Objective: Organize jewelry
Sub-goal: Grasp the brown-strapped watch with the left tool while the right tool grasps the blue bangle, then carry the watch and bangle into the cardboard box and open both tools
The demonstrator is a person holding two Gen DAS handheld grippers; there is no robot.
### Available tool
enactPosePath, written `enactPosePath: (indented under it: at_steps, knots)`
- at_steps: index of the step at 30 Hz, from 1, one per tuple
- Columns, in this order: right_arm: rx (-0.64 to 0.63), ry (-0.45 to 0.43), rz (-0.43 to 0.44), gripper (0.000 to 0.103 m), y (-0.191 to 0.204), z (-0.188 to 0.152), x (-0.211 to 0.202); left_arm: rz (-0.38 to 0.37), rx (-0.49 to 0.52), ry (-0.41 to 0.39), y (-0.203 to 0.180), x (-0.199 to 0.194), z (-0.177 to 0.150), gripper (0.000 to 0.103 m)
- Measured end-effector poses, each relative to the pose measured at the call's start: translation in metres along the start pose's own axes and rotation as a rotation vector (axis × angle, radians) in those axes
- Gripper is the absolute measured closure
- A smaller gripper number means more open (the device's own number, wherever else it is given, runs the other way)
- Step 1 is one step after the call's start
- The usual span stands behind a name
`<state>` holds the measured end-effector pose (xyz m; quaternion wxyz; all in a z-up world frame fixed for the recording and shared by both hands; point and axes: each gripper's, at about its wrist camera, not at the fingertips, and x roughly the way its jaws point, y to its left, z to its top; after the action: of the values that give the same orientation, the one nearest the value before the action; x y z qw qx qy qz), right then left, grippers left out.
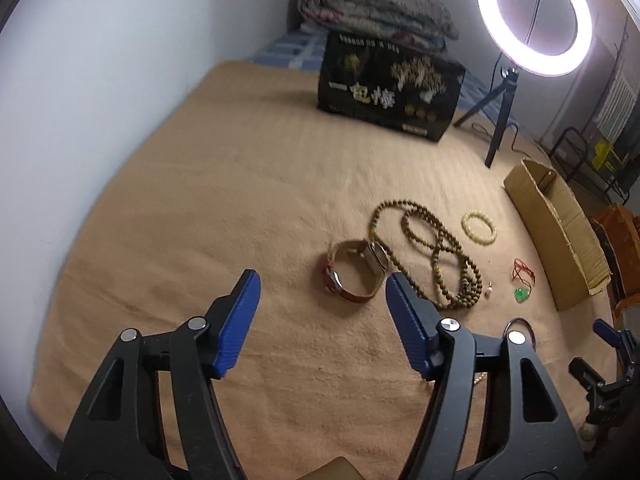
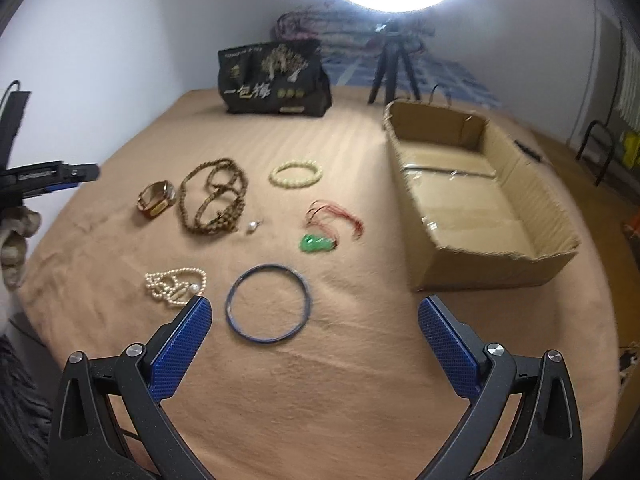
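Observation:
Jewelry lies spread on a tan blanket (image 2: pixel 340 380). My left gripper (image 1: pixel 322 280) is open and points down at a brown-strapped watch (image 1: pixel 354 276), just short of it, with nothing between the pads. Beside the watch lie a long brown bead necklace (image 1: pixel 440 256), a pale bead bracelet (image 1: pixel 479 227) and a green pendant on red cord (image 1: pixel 521 294). My right gripper (image 2: pixel 314 302) is open wide above a dark blue bangle (image 2: pixel 268 267), with a pearl necklace (image 2: pixel 176 286) by its left finger. The watch (image 2: pixel 156 200) and a loose pearl (image 2: pixel 252 227) lie farther off.
An open cardboard box (image 2: pixel 492 276) stands at the right of the blanket. A black printed bag (image 2: pixel 272 80) and a ring light on a tripod (image 2: pixel 392 68) stand at the back, with a wall on the left. A gloved hand (image 2: pixel 16 236) shows at the left edge.

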<state>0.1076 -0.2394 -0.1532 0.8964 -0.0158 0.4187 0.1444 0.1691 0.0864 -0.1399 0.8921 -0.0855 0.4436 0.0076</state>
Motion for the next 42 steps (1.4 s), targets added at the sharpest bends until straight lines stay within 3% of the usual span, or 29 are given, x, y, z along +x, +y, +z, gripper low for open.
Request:
enactPosePath:
  at_steps: [4, 9, 18, 28, 33, 42]
  knots:
    - [-0.051, 0.04, 0.014, 0.001, 0.012, -0.002, 0.018, -0.02, -0.014, 0.076, -0.002, 0.024, -0.003, 0.047]
    - [-0.093, 0.092, 0.041, 0.001, 0.02, -0.006, 0.036, -0.027, -0.01, 0.133, -0.007, 0.048, -0.003, 0.048]
    - [-0.112, 0.129, 0.069, 0.0, 0.025, -0.007, 0.053, -0.026, -0.077, 0.197, 0.002, 0.078, 0.005, 0.064]
    - [-0.155, 0.163, 0.048, 0.001, 0.032, -0.006, 0.076, -0.034, -0.105, 0.23, 0.002, 0.097, 0.008, 0.084]
    - [-0.119, 0.178, 0.051, 0.001, 0.024, -0.003, 0.083, -0.029, -0.106, 0.227, 0.002, 0.099, 0.008, 0.087]
    - [-0.126, 0.184, 0.08, 0.031, 0.027, -0.003, 0.082, -0.026, -0.109, 0.215, 0.002, 0.1, 0.008, 0.092]
